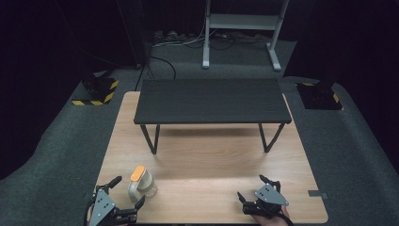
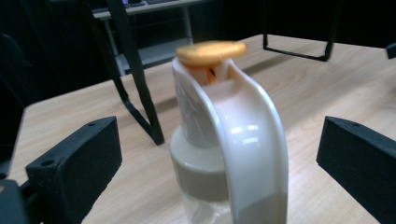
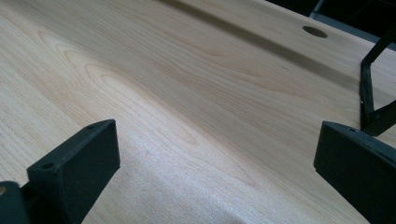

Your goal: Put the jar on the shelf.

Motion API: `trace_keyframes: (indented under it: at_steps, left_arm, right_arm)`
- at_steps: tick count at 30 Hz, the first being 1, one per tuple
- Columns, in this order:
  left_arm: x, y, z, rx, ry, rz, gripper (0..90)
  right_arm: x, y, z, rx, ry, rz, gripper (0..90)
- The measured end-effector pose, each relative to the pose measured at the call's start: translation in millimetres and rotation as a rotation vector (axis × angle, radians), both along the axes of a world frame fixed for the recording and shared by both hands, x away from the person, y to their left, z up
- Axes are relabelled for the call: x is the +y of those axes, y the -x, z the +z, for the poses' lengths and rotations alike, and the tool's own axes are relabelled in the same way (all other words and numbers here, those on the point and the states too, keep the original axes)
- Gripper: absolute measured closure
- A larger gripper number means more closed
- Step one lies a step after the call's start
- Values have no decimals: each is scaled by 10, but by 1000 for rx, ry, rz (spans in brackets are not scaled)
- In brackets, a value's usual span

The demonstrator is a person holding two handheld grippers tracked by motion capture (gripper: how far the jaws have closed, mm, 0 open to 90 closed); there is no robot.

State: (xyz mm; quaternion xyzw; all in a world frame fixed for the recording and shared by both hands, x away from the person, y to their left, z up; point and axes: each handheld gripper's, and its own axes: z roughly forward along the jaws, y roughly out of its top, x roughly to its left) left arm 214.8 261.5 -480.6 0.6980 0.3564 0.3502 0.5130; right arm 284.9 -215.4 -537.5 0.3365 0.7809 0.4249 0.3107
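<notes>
— Two tools were at the near edge of the bench (image 1: 211, 155); where did each sit relative to the jug?

— The left tool (image 1: 126, 193) was right at the jug (image 1: 141, 184), its jaws spread wide with the jug's handle between them. In the left gripper view the pale curved handle (image 2: 252, 154) stood midway between the two black jaws, touching neither.

— And the jug itself?

— It stood upright on the bench, near the front left corner, with a clear body, a cream collar and an orange lid (image 2: 211, 50) on top. Behind the jug, farther back on the bench, stood a low black shelf (image 1: 211, 101) on thin legs.

— The other tool?

— The right tool (image 1: 256, 188) was well to the right of the jug, held in a hand (image 1: 270, 219) at the front edge. Its jaws were apart too, holding nothing, with bare wood below them in the right gripper view.
</notes>
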Motion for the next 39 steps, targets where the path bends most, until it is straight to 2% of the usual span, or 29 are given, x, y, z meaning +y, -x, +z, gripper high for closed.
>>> trace_keyframes:
  at_steps: [14, 19, 25, 29, 31, 39]
  left_arm:
    - [-80, -116, 68, 14, -5, 5, 6]
    - [-120, -167, 72, 12, -3, 23, 36]
    - [-142, -209, 52, 28, 6, 44, 115]
    - [-161, -222, 33, 31, 14, 70, 200]
    - [-168, -227, 28, 32, 3, 77, 247]
    - [-202, -249, 11, 35, 1, 89, 363]
  right_arm:
    - [-10, -4, 2, 5, -11, 3, 0]
    - [-14, -4, 3, 5, -14, 4, 0]
    - [-18, -5, 3, 5, -19, 5, 0]
    - [-22, -6, 4, 5, -21, 6, 0]
    - [-23, -5, 4, 5, -22, 5, 0]
    - [-27, -6, 4, 8, -27, 5, 0]
